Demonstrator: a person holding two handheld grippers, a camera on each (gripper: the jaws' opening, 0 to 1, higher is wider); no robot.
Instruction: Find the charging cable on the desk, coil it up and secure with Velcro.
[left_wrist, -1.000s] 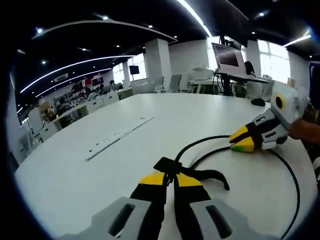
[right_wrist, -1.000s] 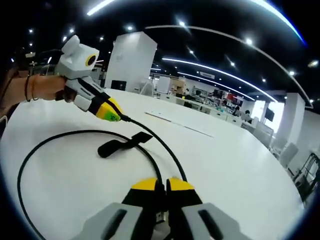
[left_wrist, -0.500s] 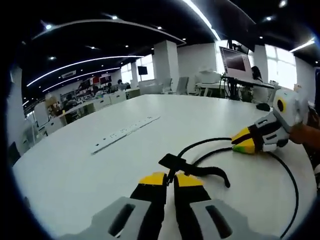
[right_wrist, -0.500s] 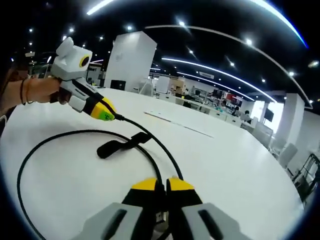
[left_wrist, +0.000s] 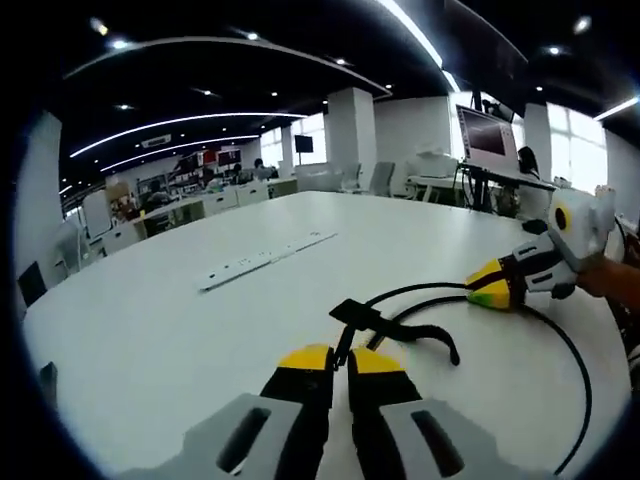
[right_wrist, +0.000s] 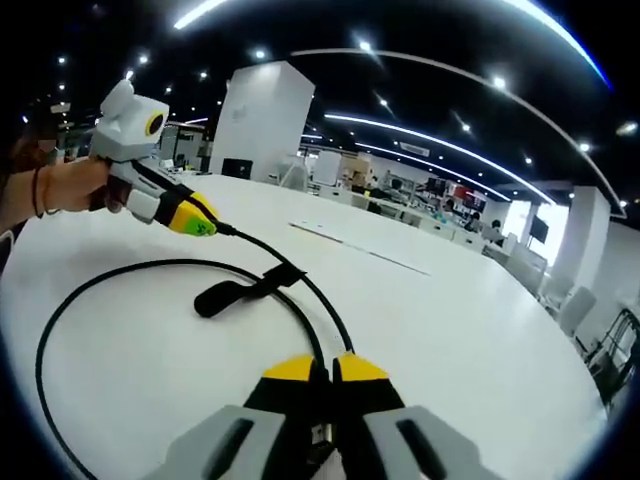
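A black charging cable (left_wrist: 588, 385) lies in a wide loop on the white table (left_wrist: 150, 330). A black Velcro strap (left_wrist: 410, 340) hangs on it near my left gripper (left_wrist: 340, 357), which is shut on the cable just below the strap. In the right gripper view my right gripper (right_wrist: 325, 368) is shut on the cable (right_wrist: 150, 264), and the strap (right_wrist: 232, 291) lies flat inside the loop. Each gripper also appears in the other's view: the right gripper (left_wrist: 478, 288) at the right, the left gripper (right_wrist: 207, 227) at the upper left, held by a hand.
A long white power strip (left_wrist: 265, 258) lies across the table (right_wrist: 480, 340) beyond the cable, also seen as the power strip (right_wrist: 355, 250) in the right gripper view. Office desks, chairs and a monitor stand around the room behind the table.
The left gripper has drawn away from the right one, pulling the cable stretch between them longer. The loop and strap have stayed on the table.
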